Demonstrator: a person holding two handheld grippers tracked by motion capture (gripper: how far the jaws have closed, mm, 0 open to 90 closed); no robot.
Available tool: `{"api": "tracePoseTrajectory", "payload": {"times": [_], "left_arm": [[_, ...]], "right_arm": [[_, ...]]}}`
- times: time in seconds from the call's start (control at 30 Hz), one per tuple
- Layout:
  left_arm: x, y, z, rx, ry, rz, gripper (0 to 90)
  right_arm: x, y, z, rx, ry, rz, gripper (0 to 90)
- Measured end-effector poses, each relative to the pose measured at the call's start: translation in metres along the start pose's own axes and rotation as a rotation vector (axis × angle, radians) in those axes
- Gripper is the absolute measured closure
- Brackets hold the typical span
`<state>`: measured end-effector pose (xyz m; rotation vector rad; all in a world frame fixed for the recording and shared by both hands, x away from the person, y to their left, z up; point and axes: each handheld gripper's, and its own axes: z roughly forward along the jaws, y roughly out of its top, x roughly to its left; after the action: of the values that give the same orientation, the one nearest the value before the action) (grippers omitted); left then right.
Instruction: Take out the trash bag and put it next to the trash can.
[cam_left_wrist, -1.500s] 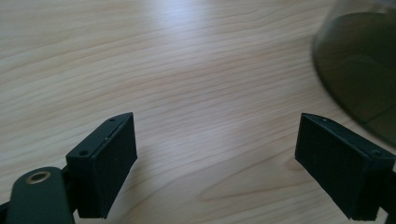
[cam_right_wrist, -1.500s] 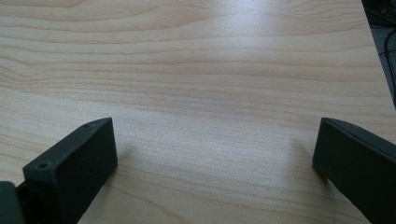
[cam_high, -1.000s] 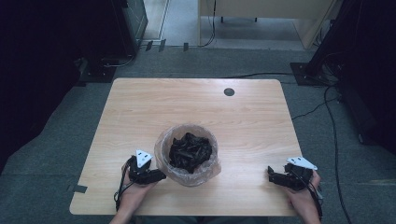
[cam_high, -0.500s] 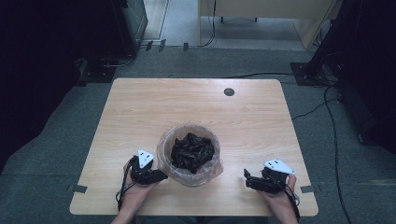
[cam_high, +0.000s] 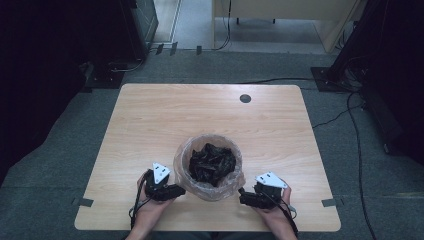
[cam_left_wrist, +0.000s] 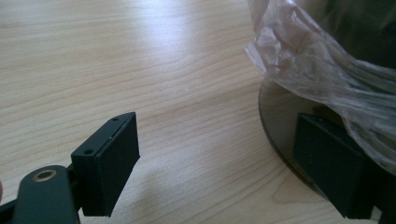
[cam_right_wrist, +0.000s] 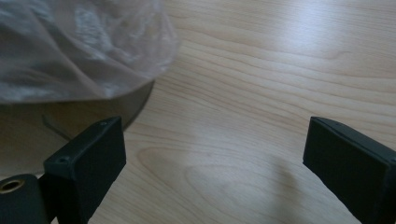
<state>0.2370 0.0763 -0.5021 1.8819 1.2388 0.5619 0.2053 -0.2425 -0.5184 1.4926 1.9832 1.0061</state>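
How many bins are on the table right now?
1. The lined bin stands at the near middle of the table, between the left gripper and the right gripper.

A light wood-grain tabletop (cam_high: 165, 125) stands on grey carpeted floor (cam_high: 70, 165), with a round dark cable port (cam_high: 245, 98) near its far edge at about 12 o'clock. Black cables (cam_high: 350, 130) trail across the carpet at 3 o'clock. A pale wooden cabinet (cam_high: 285, 22) sits at 1 o'clock, and dark equipment (cam_high: 60, 45) fills the shadowed 10 o'clock corner. Soft overhead light glazes the wood.
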Motion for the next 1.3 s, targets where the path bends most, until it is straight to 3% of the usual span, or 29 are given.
{"api": "tracePoseTrajectory", "payload": {"times": [0.13,0.2,0.3,0.4,0.47,0.5,0.57,0.7,0.87,1.0,1.17,1.3], "left_arm": [[-0.004,0.001,-0.007,-0.068,-0.011,0.01,29.7],[-0.005,0.003,-0.01,-0.095,-0.023,0.008,36.8],[-0.007,0.004,-0.015,-0.135,-0.037,0.008,47.6],[-0.007,0.007,-0.022,-0.185,-0.063,0.011,67.8],[-0.006,0.011,-0.029,-0.216,-0.083,0.019,79.8],[-0.005,0.014,-0.033,-0.227,-0.094,0.017,84.3],[-0.003,0.018,-0.04,-0.249,-0.118,0.015,90.0],[-0.006,0.029,-0.055,-0.289,-0.163,0.041,90.0],[-0.015,0.044,-0.072,-0.34,-0.158,0.07,90.0],[-0.016,0.056,-0.08,-0.359,-0.166,0.082,90.0],[-0.026,0.076,-0.079,-0.367,-0.191,0.112,90.0],[-0.044,0.093,-0.076,-0.367,-0.245,0.134,90.0]], "right_arm": [[0.007,0.004,0.005,-0.02,-0.011,-0.004,9.8],[0.012,0.006,0.005,-0.05,-0.052,0.004,20.7],[0.017,0.009,0.003,-0.095,-0.068,-0.005,33.2],[0.021,0.014,-0.002,-0.134,-0.072,-0.007,45.8],[0.022,0.019,-0.006,-0.157,-0.073,-0.005,59.8],[0.022,0.022,-0.009,-0.166,-0.059,-0.001,71.7],[0.021,0.027,-0.014,-0.178,-0.023,0.005,83.7],[0.024,0.038,-0.027,-0.218,-0.018,-0.002,88.7],[0.026,0.055,-0.046,-0.289,-0.028,-0.006,89.4],[0.032,0.073,-0.059,-0.361,-0.045,-0.05,90.0],[0.044,0.099,-0.064,-0.397,0.003,-0.094,90.0],[0.06,0.121,-0.067,-0.429,0.058,-0.142,90.0]]}}
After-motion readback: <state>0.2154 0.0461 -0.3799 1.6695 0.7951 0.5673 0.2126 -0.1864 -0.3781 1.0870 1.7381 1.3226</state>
